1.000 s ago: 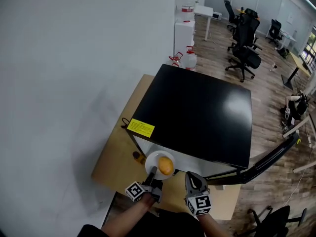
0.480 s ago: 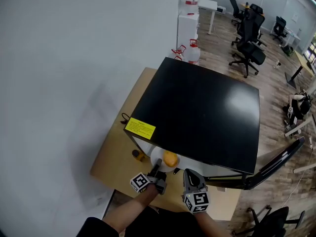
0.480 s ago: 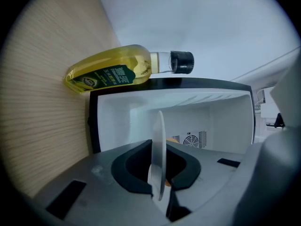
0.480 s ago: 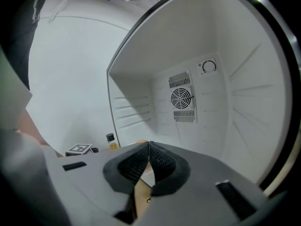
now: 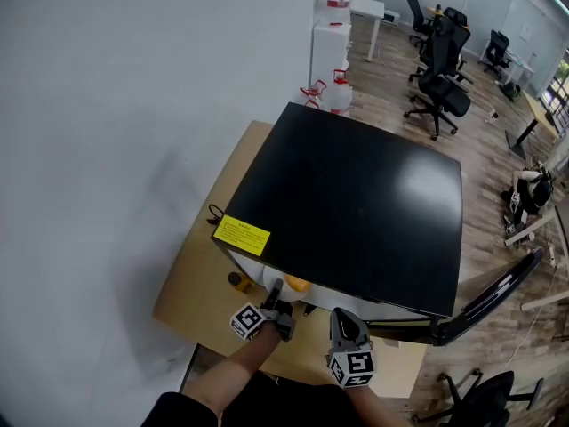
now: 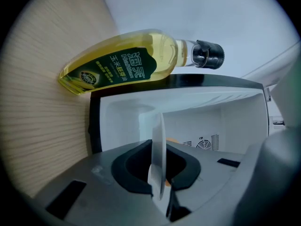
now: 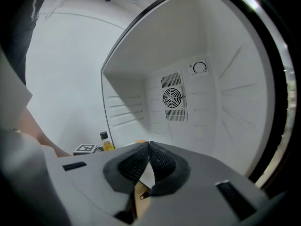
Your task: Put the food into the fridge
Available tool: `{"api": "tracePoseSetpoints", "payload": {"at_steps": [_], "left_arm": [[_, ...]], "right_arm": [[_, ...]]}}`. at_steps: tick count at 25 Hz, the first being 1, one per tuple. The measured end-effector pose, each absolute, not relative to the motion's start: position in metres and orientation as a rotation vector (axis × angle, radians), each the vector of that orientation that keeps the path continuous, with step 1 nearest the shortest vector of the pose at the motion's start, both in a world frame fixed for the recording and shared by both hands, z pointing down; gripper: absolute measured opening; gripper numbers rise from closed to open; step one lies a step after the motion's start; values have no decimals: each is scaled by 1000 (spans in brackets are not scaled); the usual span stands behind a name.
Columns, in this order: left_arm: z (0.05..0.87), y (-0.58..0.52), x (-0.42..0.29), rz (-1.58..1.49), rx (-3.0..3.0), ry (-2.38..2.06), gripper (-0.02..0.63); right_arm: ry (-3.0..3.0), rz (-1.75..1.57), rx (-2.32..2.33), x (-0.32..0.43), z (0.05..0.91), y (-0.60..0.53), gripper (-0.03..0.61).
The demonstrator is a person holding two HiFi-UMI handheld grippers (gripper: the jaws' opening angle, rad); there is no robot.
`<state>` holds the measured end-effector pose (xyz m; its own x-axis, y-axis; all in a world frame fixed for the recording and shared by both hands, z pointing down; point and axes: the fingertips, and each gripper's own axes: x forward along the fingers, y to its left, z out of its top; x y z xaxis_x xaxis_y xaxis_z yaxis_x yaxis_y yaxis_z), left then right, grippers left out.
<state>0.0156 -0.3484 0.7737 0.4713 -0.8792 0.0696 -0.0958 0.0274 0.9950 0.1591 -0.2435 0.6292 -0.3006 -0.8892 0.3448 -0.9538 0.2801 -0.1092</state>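
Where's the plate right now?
Head view, low centre: the plate is gripped by its rim in the left claw, partly under the fridge's black top at its open front, oil bottle just left.

oil bottle [image 6: 136, 62]: yellow, dark cap, on wooden table [image 5: 191, 296]
office chairs [image 5: 437, 96]: black, far back
water jugs [image 5: 338, 100]: near white wall

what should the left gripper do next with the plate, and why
Probably ease the plate deeper into the open fridge before setting it down: the left gripper has its jaws clamped on the rim, and the food sits only just at the opening.
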Motion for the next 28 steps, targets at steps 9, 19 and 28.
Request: {"api": "tracePoseSetpoints", "payload": {"at_steps": [9,19,28], "left_arm": [[774,-374,27,-782,1408,-907,25],[786,-384,37,-731,1394,-914,25],[794,-389,45,-663,1394,-925,26]], "right_arm": [[-2325,439,1664,157,629,-239,60],[-2290,431,1657,165,632,-232,60],[-2270,435,1676,172,640,-227,60]]}}
